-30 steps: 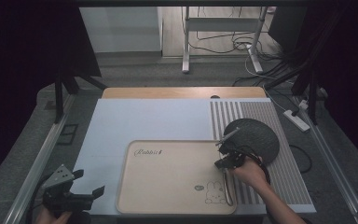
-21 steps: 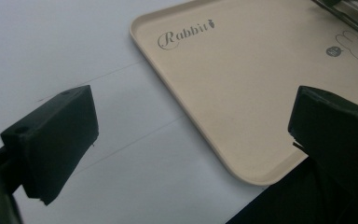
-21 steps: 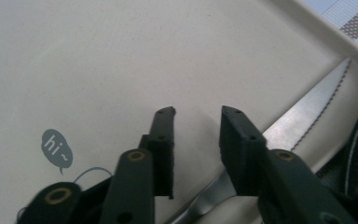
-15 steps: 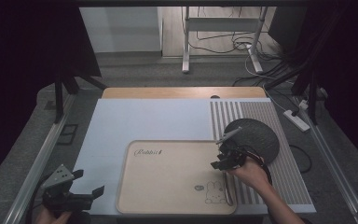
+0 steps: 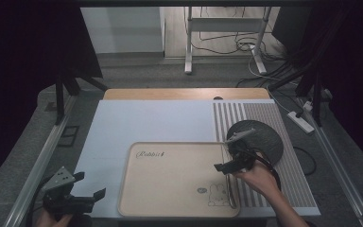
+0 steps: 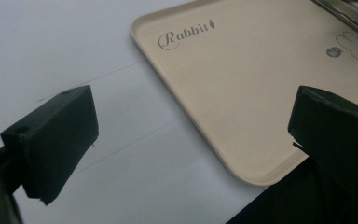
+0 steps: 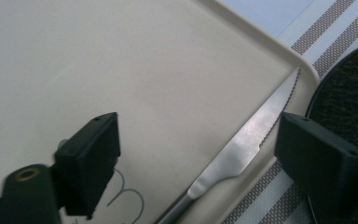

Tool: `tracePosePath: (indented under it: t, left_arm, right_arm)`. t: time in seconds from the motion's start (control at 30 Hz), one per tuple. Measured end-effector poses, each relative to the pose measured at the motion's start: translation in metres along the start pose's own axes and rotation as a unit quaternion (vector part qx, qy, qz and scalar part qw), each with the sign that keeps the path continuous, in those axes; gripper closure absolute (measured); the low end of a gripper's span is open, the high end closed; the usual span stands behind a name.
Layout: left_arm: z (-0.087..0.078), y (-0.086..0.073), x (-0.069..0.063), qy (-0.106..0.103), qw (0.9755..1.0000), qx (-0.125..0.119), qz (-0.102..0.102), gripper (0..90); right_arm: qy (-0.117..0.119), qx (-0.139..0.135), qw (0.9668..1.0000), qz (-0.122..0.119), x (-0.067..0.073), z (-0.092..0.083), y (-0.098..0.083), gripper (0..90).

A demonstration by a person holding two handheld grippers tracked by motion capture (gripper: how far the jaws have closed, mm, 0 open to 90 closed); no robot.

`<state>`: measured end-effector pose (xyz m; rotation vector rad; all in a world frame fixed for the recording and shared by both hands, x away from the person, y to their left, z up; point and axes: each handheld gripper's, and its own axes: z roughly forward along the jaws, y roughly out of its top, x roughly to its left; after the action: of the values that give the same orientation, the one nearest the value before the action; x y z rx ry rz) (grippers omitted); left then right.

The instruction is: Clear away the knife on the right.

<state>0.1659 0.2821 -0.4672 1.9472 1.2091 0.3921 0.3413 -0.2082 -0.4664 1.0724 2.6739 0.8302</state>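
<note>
- In the high view we see the right tongs point(image 5: 228, 161) hanging over the right edge of the beige tray point(image 5: 170, 156), right of the frame's centre, with our right hand point(image 5: 257, 177) behind them.
- Their jaws have just been opening and now stand wide; in the right gripper view nothing sits between the pads, and the tray floor shows in the gap.
- The knife point(image 7: 242, 144) lies flat on the tray, hard against its right rim. In the right gripper view it runs from the lower centre of the frame up to the upper right, serrated tip near the tray's rounded corner, handle end passing out at the bottom edge.
- In the high view the knife point(image 5: 229, 191) is a thin line along the tray's right rim, its long axis running from the bottom of the frame upward, just below and slightly right of the tongs.
- We judge the knife as set down and released; any next move on it turns on this: it lies under the right jaw's side of the gap, lengthwise along the rim, so the right hand is far the nearer.
- The left tongs point(image 5: 82, 187) sit at the lower left of the high view, well apart from the knife, jaws spread wide and empty over the pale desk point(image 6: 98, 177) beside the tray's near corner.
- A dark round mat point(image 5: 264, 137) lies on the striped cloth point(image 5: 260, 113), just right of the tray.
</note>
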Motion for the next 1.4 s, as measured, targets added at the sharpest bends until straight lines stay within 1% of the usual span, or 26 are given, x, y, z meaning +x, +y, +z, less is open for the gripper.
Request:
tracePosePath:
  t: [0.07, 0.17, 0.23, 0.3, 0.47, 0.57, 0.73, 0.93, 1.13, 1.4]
  left_arm:
    - [0.000, 0.000, 0.000, 0.000, 1.0000, 0.000, 0.000, 1.8]
    - [0.000, 0.000, 0.000, 0.000, 1.0000, 0.000, 0.000, 1.8]
    - [0.000, 0.000, 0.000, 0.000, 1.0000, 0.000, 0.000, 1.8]
    - [0.000, 0.000, 0.000, 0.000, 1.0000, 0.001, 0.000, 1.8]
    - [0.000, 0.000, 0.000, 0.001, 1.0000, 0.000, 0.000, 1.9]
    - [0.000, 0.000, 0.000, 0.001, 1.0000, 0.000, 0.000, 1.8]
    - [0.000, 0.000, 0.000, 0.001, 1.0000, 0.000, 0.000, 1.8]
    - [0.000, 0.000, 0.000, 0.001, 1.0000, 0.001, -0.001, 1.9]
    - [0.000, 0.000, 0.000, 0.001, 1.0000, 0.001, -0.001, 1.8]
    - [0.000, 0.000, 0.001, 0.001, 1.0000, 0.001, -0.003, 1.8]
  right_arm:
    - [0.008, -0.003, 1.0000, 0.004, -0.001, -0.003, -0.003, 12.0]
    - [0.005, -0.003, 1.0000, 0.003, -0.001, -0.008, -0.011, 8.6]
    - [0.001, -0.007, 1.0000, 0.001, -0.001, -0.012, -0.016, 3.8]
    - [-0.002, -0.011, 0.9999, 0.000, -0.002, -0.016, -0.021, 3.1]
    - [-0.010, -0.027, 0.9996, 0.008, -0.002, -0.027, -0.032, 0.0]
    - [-0.018, -0.030, 0.9993, 0.012, -0.001, -0.033, -0.038, 0.0]
    - [-0.030, -0.050, 0.9979, 0.029, -0.001, -0.043, -0.048, 0.0]
    - [-0.040, -0.066, 0.9963, 0.039, -0.002, -0.054, -0.061, 0.0]
    - [-0.045, -0.068, 0.9956, 0.046, -0.001, -0.062, -0.074, 0.0]
    - [-0.056, -0.080, 0.9931, 0.066, 0.001, -0.076, -0.091, 0.0]
